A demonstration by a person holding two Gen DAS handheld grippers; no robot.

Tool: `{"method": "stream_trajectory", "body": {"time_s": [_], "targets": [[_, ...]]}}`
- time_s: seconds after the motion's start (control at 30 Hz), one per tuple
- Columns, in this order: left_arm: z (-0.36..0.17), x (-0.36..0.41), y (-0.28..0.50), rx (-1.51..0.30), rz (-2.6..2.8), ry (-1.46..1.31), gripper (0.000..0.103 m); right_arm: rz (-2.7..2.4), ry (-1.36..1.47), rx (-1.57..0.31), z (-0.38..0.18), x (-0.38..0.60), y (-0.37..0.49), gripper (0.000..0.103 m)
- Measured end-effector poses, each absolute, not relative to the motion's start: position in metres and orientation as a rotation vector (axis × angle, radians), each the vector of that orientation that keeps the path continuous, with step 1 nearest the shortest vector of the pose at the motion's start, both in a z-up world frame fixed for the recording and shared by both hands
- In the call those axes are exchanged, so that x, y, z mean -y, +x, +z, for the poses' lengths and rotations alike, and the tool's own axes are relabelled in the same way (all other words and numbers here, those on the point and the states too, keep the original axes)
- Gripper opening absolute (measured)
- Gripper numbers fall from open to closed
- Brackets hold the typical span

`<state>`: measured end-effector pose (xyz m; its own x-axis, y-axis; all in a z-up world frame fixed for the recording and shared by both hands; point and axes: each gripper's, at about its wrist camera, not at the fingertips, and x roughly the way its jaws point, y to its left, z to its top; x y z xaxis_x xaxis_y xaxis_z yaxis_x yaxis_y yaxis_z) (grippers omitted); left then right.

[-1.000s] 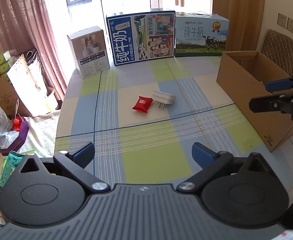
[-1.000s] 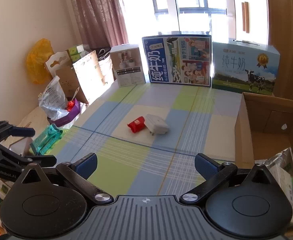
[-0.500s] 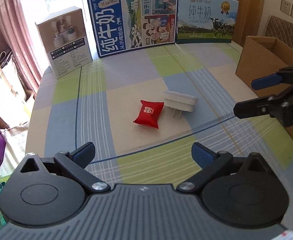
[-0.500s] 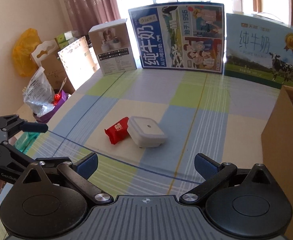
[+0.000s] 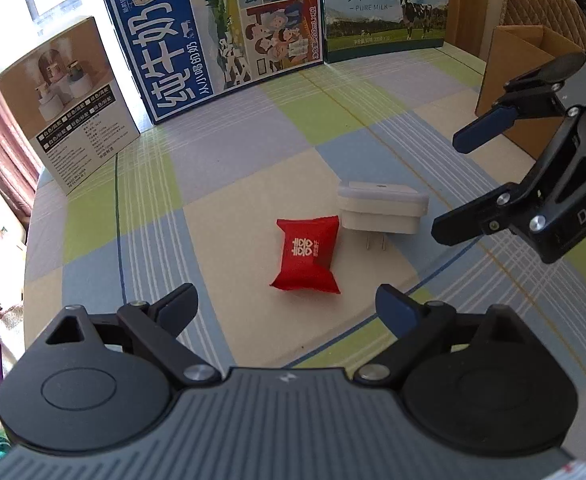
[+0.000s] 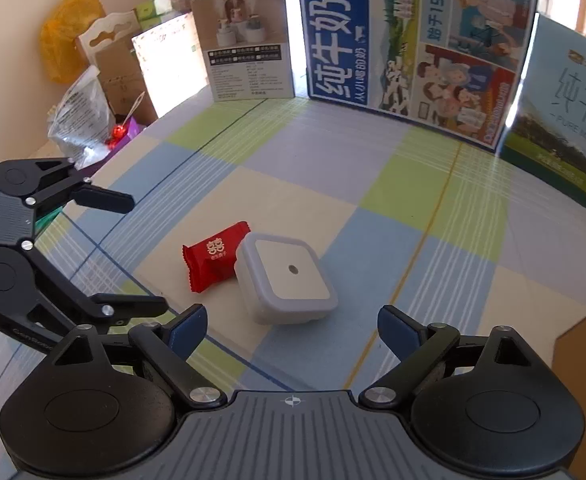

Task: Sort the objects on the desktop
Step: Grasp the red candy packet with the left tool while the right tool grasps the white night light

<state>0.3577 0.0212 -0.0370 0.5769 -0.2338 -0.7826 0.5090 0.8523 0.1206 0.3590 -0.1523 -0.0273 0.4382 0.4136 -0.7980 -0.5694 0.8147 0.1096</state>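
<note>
1. Left wrist view: the left claw tilts steeply down over the desk, its jaws wide apart and closing, with nothing between the pads.
2. Just ahead of it the red candy packet lies flat on a cream square of the checked cloth, beyond the fingertips and not touched.
3. The white plug-in night light rests just beside the packet, on its right, prongs pointing toward the camera; from this view they seem to touch or nearly touch.
4. The right claw reaches in from the right, angled down toward the night light, one finger high and one low, clear of it.
5. Right wrist view: the right claw also points steeply down, jaws wide and closing, empty; the night light sits just ahead of its gap, face up.
6. The packet leans against the night light's left side.
7. The left claw enters from the left, fingers spread toward the packet.
8. A cardboard box stands at the desk's right edge; milk cartons line the far edge.
</note>
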Motion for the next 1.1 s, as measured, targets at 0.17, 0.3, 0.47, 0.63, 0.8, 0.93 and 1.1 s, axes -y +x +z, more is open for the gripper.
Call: {"method": "stream_trajectory", "body": {"time_s": [0.17, 0.3, 0.47, 0.63, 0.8, 0.93, 1.1], "targets": [[-0.044, -0.019, 0.368, -0.857, -0.460, 0.369, 0.087, 0.634, -0.223, -0.941, -0.031, 0.148, 0.369, 0.085], [-0.048, -0.017, 0.375, -0.864, -0.478, 0.387, 0.084, 0.655, -0.217, -0.950, -0.034, 0.148, 0.377, 0.081], [-0.054, -0.016, 0.380, -0.863, -0.504, 0.407, 0.076, 0.689, -0.203, -0.963, -0.036, 0.145, 0.385, 0.076], [-0.064, -0.013, 0.384, -0.862, -0.527, 0.411, 0.070, 0.715, -0.227, -0.974, -0.043, 0.137, 0.391, 0.072], [-0.072, -0.009, 0.386, -0.842, -0.555, 0.437, 0.059, 0.727, -0.230, -0.982, -0.049, 0.133, 0.400, 0.068], [-0.073, -0.009, 0.391, -0.830, -0.581, 0.432, 0.050, 0.740, -0.226, -0.992, -0.053, 0.129, 0.405, 0.063], [-0.075, -0.004, 0.393, -0.820, -0.613, 0.448, 0.041, 0.741, -0.234, -1.003, -0.057, 0.126, 0.408, 0.062]]}}
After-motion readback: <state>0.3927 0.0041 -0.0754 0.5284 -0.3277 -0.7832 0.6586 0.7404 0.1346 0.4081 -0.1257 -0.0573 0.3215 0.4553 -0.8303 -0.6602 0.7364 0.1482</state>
